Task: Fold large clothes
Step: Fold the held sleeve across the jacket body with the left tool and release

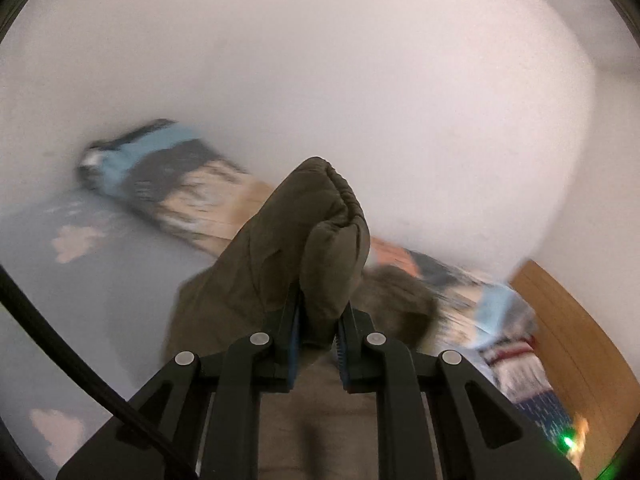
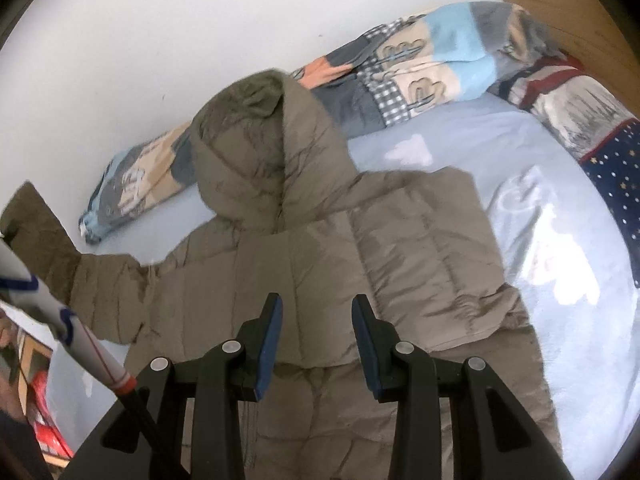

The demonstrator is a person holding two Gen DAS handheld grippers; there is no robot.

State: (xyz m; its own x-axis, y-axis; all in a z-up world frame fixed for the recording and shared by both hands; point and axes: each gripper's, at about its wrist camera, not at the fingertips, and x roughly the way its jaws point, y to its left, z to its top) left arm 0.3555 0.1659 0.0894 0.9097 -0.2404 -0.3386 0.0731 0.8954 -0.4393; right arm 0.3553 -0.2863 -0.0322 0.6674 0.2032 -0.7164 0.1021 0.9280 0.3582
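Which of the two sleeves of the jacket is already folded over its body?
The sleeve on the right in the right wrist view of the olive puffer jacket lies across its chest. The other sleeve is lifted, its cuff pinched by the left hand-held gripper.

wall (image 2: 160,40): plain white | bed sheet (image 2: 520,208): pale blue | headboard (image 2: 580,20): wood | patterned quilt (image 2: 420,64) along wall
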